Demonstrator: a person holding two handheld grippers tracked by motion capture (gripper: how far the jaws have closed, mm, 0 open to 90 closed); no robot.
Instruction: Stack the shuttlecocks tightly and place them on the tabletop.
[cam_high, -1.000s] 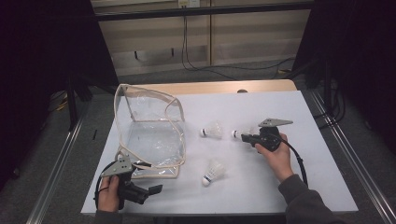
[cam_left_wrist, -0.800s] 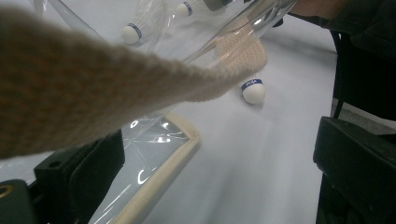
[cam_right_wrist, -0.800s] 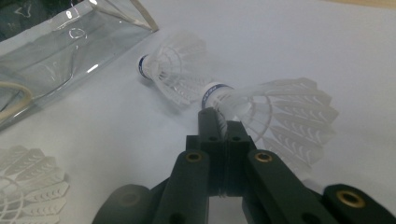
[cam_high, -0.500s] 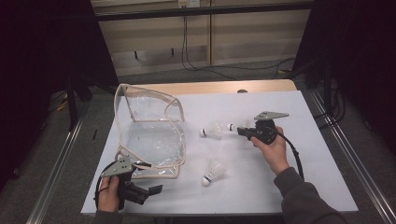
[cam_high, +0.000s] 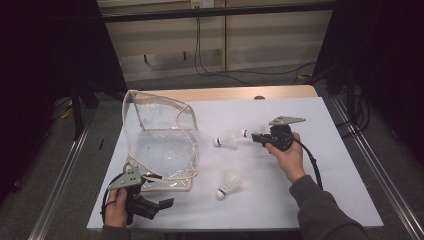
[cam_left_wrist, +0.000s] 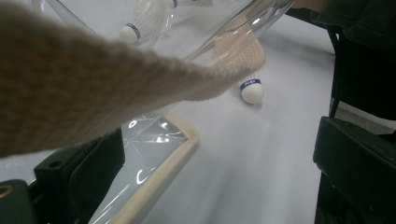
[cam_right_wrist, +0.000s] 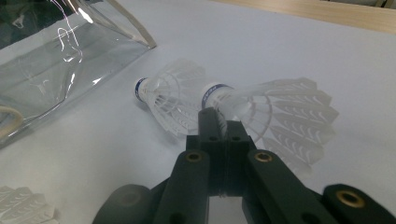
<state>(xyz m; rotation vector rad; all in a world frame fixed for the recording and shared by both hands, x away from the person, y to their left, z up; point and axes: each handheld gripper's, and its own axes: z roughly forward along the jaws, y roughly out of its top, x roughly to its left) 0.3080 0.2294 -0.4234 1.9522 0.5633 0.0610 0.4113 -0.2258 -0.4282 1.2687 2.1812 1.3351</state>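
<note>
High view: fixed above the near edge of the tabletop (cam_high: 300, 200), facing forward and down, far enough back to take in the clear bag (cam_high: 160, 140), three shuttlecocks and both hands.

Left gripper view: rides low, just beside the clear bag's (cam_left_wrist: 154, 154) cream-trimmed near corner, facing across the tabletop (cam_left_wrist: 261, 154) past the bag; very close, partly blocked by a blurred woven strap (cam_left_wrist: 93, 79). Shares with the high view the bag corner and the shuttlecock (cam_left_wrist: 252, 91) lying nearest that corner.

Right gripper view: low over the tabletop (cam_right_wrist: 289, 42), facing the clear bag (cam_right_wrist: 60, 60) from its far side, close on two shuttlecocks beside the bag; shares these and the bag with the high view.
</note>
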